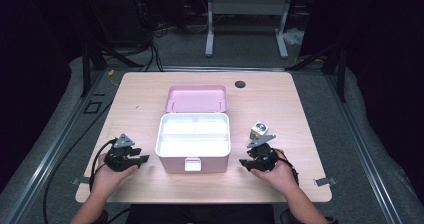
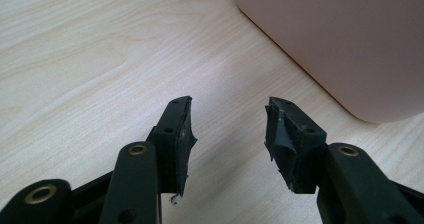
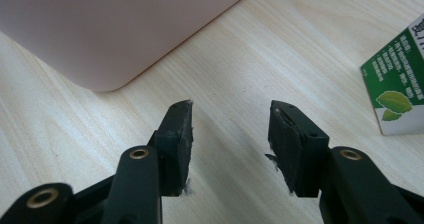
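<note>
The small carton [image 1: 259,130] stands upright right of centre in the high view, just above the right gripper [image 1: 248,161] and a little apart from the right wall of the pink box [image 1: 193,162]. In the right gripper view it sits at the right edge of the frame [image 3: 400,91], with green printed panels and a leaf mark. It looks like thin cardboard: light, fairly stiff at the edges but likely to dent if squeezed hard on the broad faces. A hold across two opposite side faces, low to mid height, seems safest, since a high pinch could tip it.

Both sets of tongs stand apart with nothing between them; the left gripper [image 1: 139,157] rests at lower left, beside the box's left wall.

The pink box sits mid-frame with its lid [image 1: 197,98] thrown back toward the top of the picture and a white tray [image 1: 194,134] with compartments showing inside.

The table [image 1: 145,91] is pale wood-grain laminate, smooth and probably a bit slick under a light carton. Around it the room is dark, with grey flooring, cables at upper left and a desk frame [image 1: 247,9] at the top.
</note>
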{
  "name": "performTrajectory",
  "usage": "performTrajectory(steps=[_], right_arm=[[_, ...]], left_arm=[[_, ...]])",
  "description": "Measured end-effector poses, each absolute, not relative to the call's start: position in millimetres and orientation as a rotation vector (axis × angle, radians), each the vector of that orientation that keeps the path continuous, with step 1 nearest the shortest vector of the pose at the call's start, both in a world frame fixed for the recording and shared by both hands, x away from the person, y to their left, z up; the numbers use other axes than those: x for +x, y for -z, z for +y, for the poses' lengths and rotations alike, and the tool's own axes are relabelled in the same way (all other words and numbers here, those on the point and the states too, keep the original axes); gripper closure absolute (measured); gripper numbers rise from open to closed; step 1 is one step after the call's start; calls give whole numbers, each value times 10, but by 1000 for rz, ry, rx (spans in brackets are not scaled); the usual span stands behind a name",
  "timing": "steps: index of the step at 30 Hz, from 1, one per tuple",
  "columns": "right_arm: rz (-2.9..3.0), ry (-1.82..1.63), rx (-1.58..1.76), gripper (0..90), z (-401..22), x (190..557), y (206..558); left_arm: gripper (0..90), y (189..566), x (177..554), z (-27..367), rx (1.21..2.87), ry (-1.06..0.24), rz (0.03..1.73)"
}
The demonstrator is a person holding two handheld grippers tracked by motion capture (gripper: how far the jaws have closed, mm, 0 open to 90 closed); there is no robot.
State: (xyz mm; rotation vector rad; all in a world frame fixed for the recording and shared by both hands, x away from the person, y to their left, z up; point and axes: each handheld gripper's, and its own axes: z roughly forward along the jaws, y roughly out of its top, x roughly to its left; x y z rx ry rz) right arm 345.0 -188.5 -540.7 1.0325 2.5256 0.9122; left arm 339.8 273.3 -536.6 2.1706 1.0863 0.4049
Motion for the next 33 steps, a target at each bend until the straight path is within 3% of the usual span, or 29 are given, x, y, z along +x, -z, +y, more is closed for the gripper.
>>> performTrajectory(steps=[23,33], right_arm=[[2520,-898,1047,560,-1920,3457,5372],[2504,-923,1044,558,-1913,3453,5381]], left_arm=[[571,5219,3448,2731,2127,-285,1072],[676,4940,3533,2720,2194,-220,1002]])
